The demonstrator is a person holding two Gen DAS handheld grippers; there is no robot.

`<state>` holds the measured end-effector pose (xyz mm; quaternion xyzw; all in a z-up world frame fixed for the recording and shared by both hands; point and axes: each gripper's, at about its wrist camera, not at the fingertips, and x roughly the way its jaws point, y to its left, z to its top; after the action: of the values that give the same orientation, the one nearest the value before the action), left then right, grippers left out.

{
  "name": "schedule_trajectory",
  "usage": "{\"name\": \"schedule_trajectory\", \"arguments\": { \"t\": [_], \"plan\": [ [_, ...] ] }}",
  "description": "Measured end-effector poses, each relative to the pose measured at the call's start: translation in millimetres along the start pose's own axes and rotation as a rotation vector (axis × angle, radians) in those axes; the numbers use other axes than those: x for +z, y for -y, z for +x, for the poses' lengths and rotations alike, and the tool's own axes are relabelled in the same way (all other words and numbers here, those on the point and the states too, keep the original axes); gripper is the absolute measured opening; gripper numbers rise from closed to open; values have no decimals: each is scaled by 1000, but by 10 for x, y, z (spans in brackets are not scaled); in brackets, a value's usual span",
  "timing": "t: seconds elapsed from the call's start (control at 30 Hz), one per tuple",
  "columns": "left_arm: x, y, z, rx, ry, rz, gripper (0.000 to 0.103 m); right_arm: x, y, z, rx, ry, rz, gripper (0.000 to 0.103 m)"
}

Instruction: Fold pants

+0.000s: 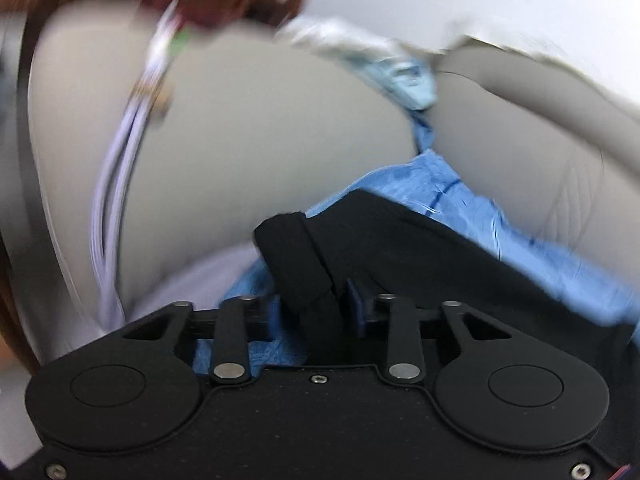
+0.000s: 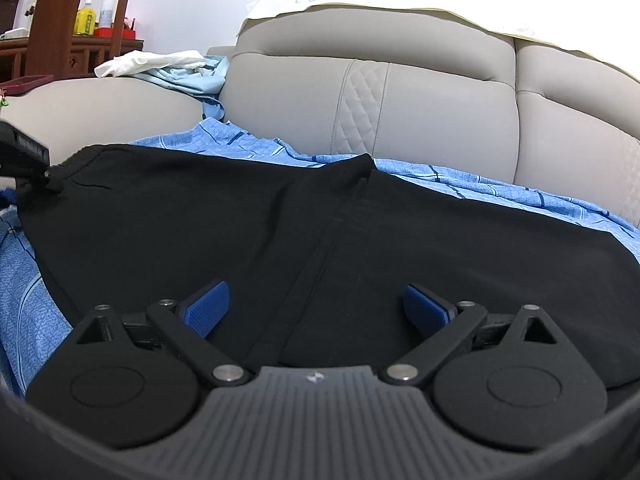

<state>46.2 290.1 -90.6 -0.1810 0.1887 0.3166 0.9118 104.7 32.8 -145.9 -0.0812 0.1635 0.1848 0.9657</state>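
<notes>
Black pants [image 2: 320, 232] lie spread on a blue patterned sheet [image 2: 500, 192] over a grey sofa seat. My right gripper [image 2: 316, 308] is open, its blue pads [image 2: 208, 308] wide apart just above the near edge of the pants, holding nothing. My left gripper [image 1: 334, 280] is shut on a fold of the black pants [image 1: 420, 240], the cloth bunched between its fingers and trailing to the right. In the right wrist view the left gripper [image 2: 24, 156] shows at the far left, pinching the pants' waistband corner. The left wrist view is motion-blurred.
The grey sofa backrest [image 2: 400, 100] rises behind the pants. A light blue and white pile of cloth [image 2: 176, 68] lies on the sofa arm at the back left. A wooden shelf with bottles [image 2: 88, 20] stands far left.
</notes>
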Motion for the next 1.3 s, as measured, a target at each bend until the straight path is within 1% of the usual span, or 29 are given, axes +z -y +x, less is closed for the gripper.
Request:
{"name": "schedule_trajectory", "arguments": {
  "t": [0.03, 0.07, 0.1, 0.17, 0.2, 0.3, 0.37, 0.4, 0.43, 0.47, 0.53, 0.57, 0.63, 0.8, 0.9, 1.03, 1.1, 1.2, 1.23, 1.27, 1.3],
  "plan": [
    [-24, 108, -62, -1, 29, 62, 24, -1, 0, -1, -1, 1, 0, 100],
    [-32, 195, -119, -30, 48, 103, 25, -1, -1, -1, -1, 1, 0, 100],
    [-30, 258, -171, -69, 64, 126, 26, -2, -2, 0, -1, 2, 0, 100],
    [-16, 338, -224, -122, 76, 145, 30, -1, -1, 3, 0, 3, -1, 100],
    [-18, 389, -238, -133, 79, 168, 31, -1, -2, 5, 0, 2, -1, 100],
    [-59, 515, -259, -122, 94, 236, 37, -2, -3, 6, 0, 3, -1, 100],
    [-92, 550, -265, -129, 83, 245, 41, -2, -5, 5, -1, 3, -1, 100],
    [-103, 541, -258, -123, 73, 238, 43, -2, -5, 6, -1, 3, -1, 100],
    [-116, 531, -246, -103, 60, 225, 50, -2, -5, 6, -1, 3, 0, 100],
    [-125, 507, -219, -69, 47, 206, 54, -3, -6, 8, -1, 3, -1, 100],
    [-124, 427, -127, 8, 20, 149, 54, -3, -5, 8, 0, 3, -1, 100],
    [-127, 373, -100, 24, 2, 115, 54, -4, -5, 8, 0, 4, -1, 100],
    [-129, 269, -52, 19, -28, 55, 55, -4, -6, 9, -1, 4, -1, 100],
    [-107, 144, 56, 24, -80, -36, 61, -1, -14, 6, -2, 5, -1, 100],
    [-77, 47, 85, 20, -100, -100, 61, 0, -16, 7, -3, 4, -1, 100],
    [-71, -6, 92, 17, -108, -125, 61, 3, -12, 9, -4, 6, -1, 100],
    [-68, -13, 72, 36, -105, -136, 61, 10, -8, 9, -4, 6, -1, 100],
    [-74, 21, 75, 49, -109, -119, 65, 10, -9, 13, -4, 6, -1, 100],
    [-74, 57, 93, 55, -113, -96, 69, 8, -10, 11, -5, 7, -1, 100],
    [-68, 117, 118, 59, -122, -57, 77, 8, -16, 9, -6, 8, -1, 100],
    [-62, 182, 150, 60, -133, -8, 79, 10, -15, 11, -6, 9, 0, 100]
  ]
}}
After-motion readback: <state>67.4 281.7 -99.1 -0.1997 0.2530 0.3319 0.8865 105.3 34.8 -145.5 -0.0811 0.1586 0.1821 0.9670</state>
